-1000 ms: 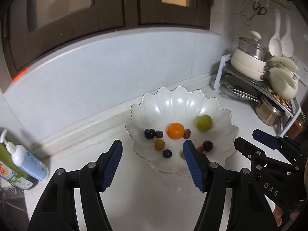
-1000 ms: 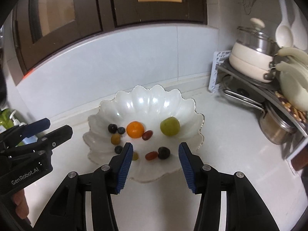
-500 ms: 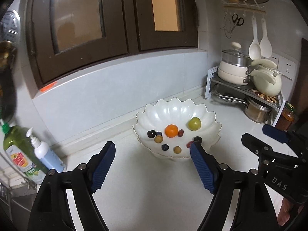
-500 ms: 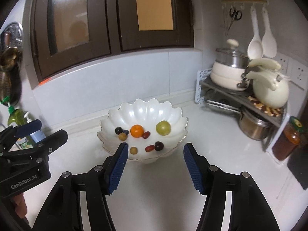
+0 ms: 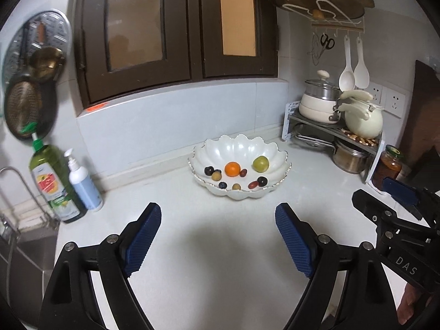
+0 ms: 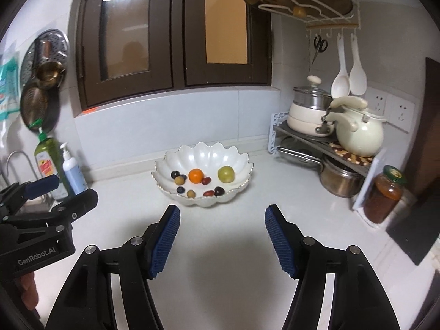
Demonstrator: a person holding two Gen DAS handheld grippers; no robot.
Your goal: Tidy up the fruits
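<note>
A white scalloped bowl [image 5: 239,148] [image 6: 203,154] stands on the white counter near the back wall. It holds an orange fruit [image 5: 232,169] [image 6: 196,175], a green fruit [image 5: 260,164] [image 6: 225,174] and several small dark, red and tan fruits. My left gripper [image 5: 218,238] is open and empty, well back from the bowl. My right gripper [image 6: 222,240] is open and empty, also back from the bowl. Each gripper shows at the edge of the other's view.
A green bottle [image 5: 52,184] and a pump bottle [image 5: 84,183] stand at the left by a sink. A rack with pots and a cream kettle [image 6: 357,134] fills the right corner, with a jar [image 6: 385,192] beside it. Dark cabinets hang above.
Both grippers have pulled back and up from the bowl, which now looks smaller and farther. The fruits in the bowl have not moved.
</note>
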